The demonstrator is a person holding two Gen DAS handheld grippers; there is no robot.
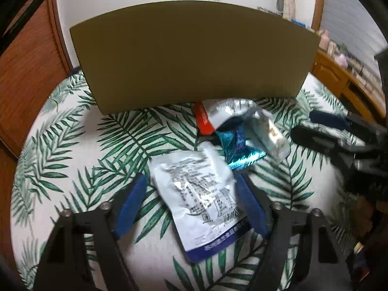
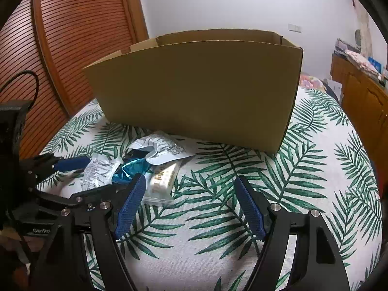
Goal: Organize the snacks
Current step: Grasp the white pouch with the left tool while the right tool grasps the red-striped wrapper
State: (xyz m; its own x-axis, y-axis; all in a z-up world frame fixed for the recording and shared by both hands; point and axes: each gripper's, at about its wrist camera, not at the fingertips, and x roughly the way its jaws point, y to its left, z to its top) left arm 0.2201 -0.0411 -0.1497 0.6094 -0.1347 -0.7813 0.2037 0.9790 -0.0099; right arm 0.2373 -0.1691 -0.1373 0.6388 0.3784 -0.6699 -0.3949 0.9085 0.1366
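Observation:
A pile of snack packets lies on the leaf-print cloth in front of an open cardboard box (image 1: pixel 191 58), which also shows in the right wrist view (image 2: pixel 201 89). My left gripper (image 1: pixel 191 181) is open, its blue fingers either side of a white packet with a blue edge (image 1: pixel 201 198). Behind it lie a teal foil packet (image 1: pixel 240 150), a white and red packet (image 1: pixel 218 114) and a pale bar packet (image 1: pixel 269 133). My right gripper (image 2: pixel 189 181) is open and empty over bare cloth, right of the pale bar packet (image 2: pixel 162 179). The left gripper (image 2: pixel 70 163) shows at the left in the right wrist view.
A wooden slatted door (image 2: pixel 72 36) stands behind on the left. A wooden cabinet (image 2: pixel 363 106) with clutter on top runs along the right. The leaf-print cloth (image 2: pixel 291 181) stretches to the right of the pile. The right gripper (image 1: pixel 339 131) shows blurred at the right of the left wrist view.

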